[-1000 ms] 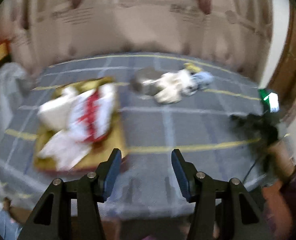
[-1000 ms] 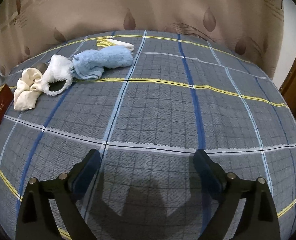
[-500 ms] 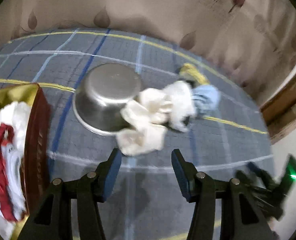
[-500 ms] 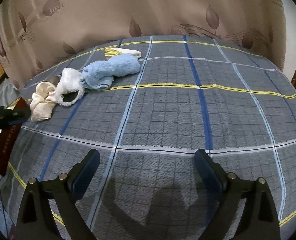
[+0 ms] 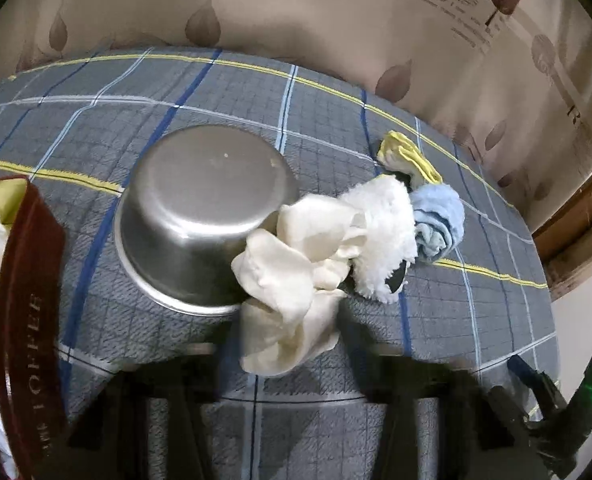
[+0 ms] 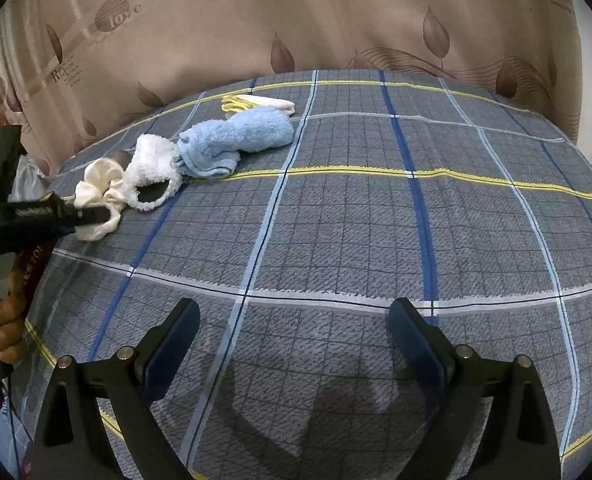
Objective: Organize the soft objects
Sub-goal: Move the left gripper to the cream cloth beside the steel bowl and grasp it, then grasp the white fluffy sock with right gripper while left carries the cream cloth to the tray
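A cream cloth [image 5: 288,280] lies crumpled against an upturned steel bowl [image 5: 204,208]. My left gripper [image 5: 284,356] shows only as a dark blur in its own view, its jaws closing on the cloth's near end. In the right wrist view the left gripper [image 6: 106,215] has its fingers together on the edge of the cream cloth [image 6: 96,184]. Beyond it lie a white fluffy band [image 6: 152,164], a rolled blue towel [image 6: 240,136] and a yellow-edged cloth [image 6: 256,102]. My right gripper [image 6: 292,336] hangs open over bare bedspread, holding nothing.
A dark red box [image 5: 28,300] holding white and red cloths stands at the left, close to the bowl. A person's hand [image 6: 4,320] grips the left tool's handle. A brown leaf-print curtain [image 6: 336,20] closes off the far side of the plaid bedspread [image 6: 376,220].
My left gripper swung right from the red box to the cream cloth, came down, and its jaws went from wide apart to closing on it. The right gripper stayed in place and open.
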{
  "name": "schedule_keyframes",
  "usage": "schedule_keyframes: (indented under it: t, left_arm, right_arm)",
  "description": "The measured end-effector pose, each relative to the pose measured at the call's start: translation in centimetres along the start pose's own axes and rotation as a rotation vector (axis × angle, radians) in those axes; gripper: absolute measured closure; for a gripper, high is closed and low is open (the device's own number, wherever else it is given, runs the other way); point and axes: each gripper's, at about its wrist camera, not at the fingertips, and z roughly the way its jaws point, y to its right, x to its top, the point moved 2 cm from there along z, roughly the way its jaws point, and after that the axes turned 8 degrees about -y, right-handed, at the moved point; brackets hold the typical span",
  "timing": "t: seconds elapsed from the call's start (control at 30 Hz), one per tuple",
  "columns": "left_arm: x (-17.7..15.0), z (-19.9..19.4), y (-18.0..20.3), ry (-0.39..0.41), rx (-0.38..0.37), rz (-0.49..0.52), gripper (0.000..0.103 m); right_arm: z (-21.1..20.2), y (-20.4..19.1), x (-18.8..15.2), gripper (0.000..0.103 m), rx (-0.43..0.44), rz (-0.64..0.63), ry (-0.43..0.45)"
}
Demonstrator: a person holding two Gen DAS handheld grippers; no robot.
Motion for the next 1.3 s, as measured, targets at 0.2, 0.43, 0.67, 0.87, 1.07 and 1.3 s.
schedule_keyframes:
  t: [0.2,0.43,0.67,0.87,1.07,1.3]
  left_arm:
    - [-1.1,-0.9,-0.3,0.036,0.017,-0.039,0.094]
    - [-6.6,-6.0,0.5,0.081,-0.042,-0.023,0.094]
    - [-11.7,-10.7,0.6,0.112,-0.058,0.002,0.094]
    - [-14.1,-14.4,-0.9,0.164,-0.052,-0.004,0.094]
    - [-15.5,-17.5,-3.4,0.218,-0.031,-0.046,0.093]
    - [-15.5,-20.0,-6.0,0.250,-0.013,-0.098,0.093]
  right_arm:
    - [0.2,0.0,0.0,0.009,-0.005,0.002,-0.008]
    - [0.1,0.1,0.0,0.009,-0.003,0.006,-0.003]
    - [0.2,-0.2,0.1,0.009,-0.034,-0.007,-0.007]
    - [-0.1,-1.2,0.1,0.025,-0.044,-0.056,0.004]
    - [-1.0,-8.3,2.9,0.045,0.092,-0.240,0.006]
    - [1.3,-15.9,9.3,0.047,0.106,-0.432,-0.026]
